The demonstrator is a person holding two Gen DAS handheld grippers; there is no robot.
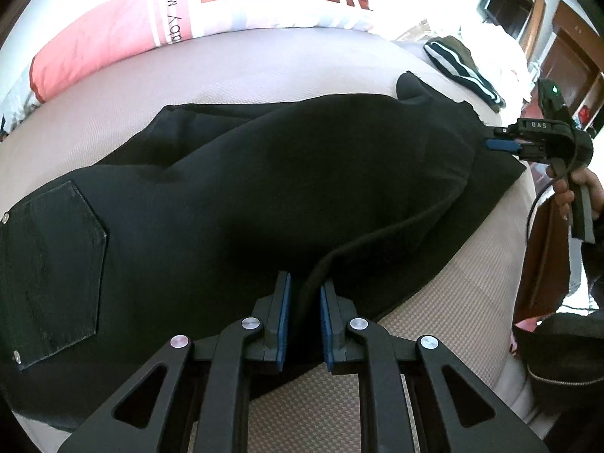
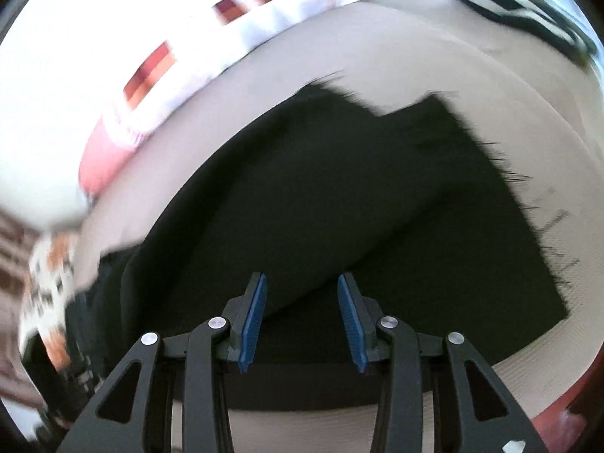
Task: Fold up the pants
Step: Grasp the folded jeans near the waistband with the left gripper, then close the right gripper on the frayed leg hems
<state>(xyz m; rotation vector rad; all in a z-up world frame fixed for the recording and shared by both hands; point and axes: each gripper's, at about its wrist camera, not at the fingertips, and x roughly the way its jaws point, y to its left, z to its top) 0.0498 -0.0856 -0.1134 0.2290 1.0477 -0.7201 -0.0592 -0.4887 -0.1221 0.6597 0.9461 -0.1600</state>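
Plainly, the biggest risk lies with the pants (image 1: 234, 196) themselves — they sprawl black and heavy across the beige bed (image 1: 264, 71), one leg lying over the other, and a hard drag by one edge could, I judge, pull that stack askew rather than fold it. The cloth looks thick, denim-like, with a stitched back pocket (image 1: 56, 264) at the waist end and frayed hems at the leg end; it should hold a crease but slide little on the textured cover.

Next, the left claw (image 1: 305, 317) is pinched down narrow on a raised edge of the pants near the thigh. That bite looks shallow, so the fold could slip out if it is lifted fast.

Lastly, the right claw (image 2: 302, 317) hangs over the leg part, partly spread and just widening, with only cloth below it and nothing pressed between its pads (image 2: 255, 313). Its picture is smeared, so exact aim is hard to tell — closing now might catch one layer only or miss the hem. In the left view it sits at the leg hems, held by a hand (image 1: 573, 188).
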